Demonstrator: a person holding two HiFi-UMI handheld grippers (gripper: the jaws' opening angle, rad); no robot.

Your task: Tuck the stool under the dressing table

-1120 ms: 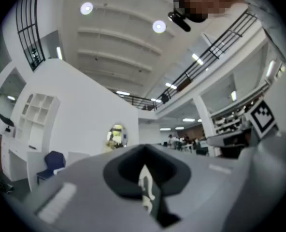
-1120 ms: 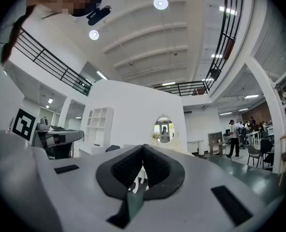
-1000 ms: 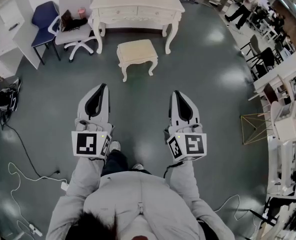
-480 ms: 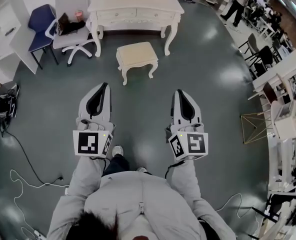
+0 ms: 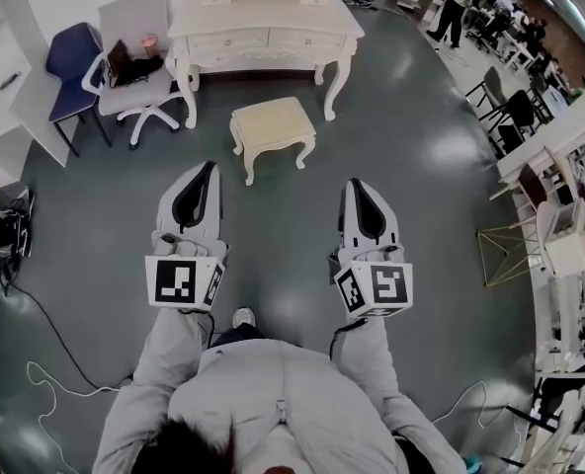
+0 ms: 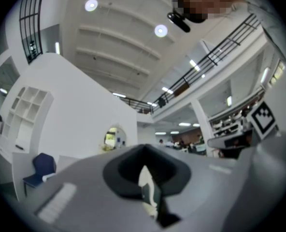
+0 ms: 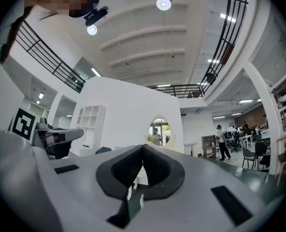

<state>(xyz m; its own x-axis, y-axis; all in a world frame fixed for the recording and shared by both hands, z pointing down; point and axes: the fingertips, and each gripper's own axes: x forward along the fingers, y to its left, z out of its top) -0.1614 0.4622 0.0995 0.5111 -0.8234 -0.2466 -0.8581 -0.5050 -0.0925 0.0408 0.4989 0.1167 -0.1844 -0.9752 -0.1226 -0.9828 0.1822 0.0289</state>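
both grippers empty, nothing pinched. left gripper point(image 5: 207, 169): jaws pressed together, confirmed in its own view point(image 6: 144, 150). right gripper point(image 5: 356, 183): same, jaws pressed together point(image 7: 143, 147). both were held out ahead of the person, roughly level and parallel, above the floor point(image 5: 421, 215).

stool point(image 5: 273, 124) stood on the floor, clear of the dressing table point(image 5: 263, 30) and not yet tucked. it sat in front of the open gap between the table's front legs, with bare floor between its far edge and the table front.

key relation: the stool lay straight ahead of the grippers, roughly centred between their two lines, well apart from both tips. its near corner was marginally closer to the left gripper, near enough even. its long axis ran left-right in the head view, about parallel to the table front with a slight skew. the push direction, as i judged it, was away from the person along the short axis, straight into the gap.

my read: approach phase, no contact. two-point contact on the near long side should keep it from yawing.

an office chair point(image 5: 139, 62) stood just left of the table, outside the stool's path.
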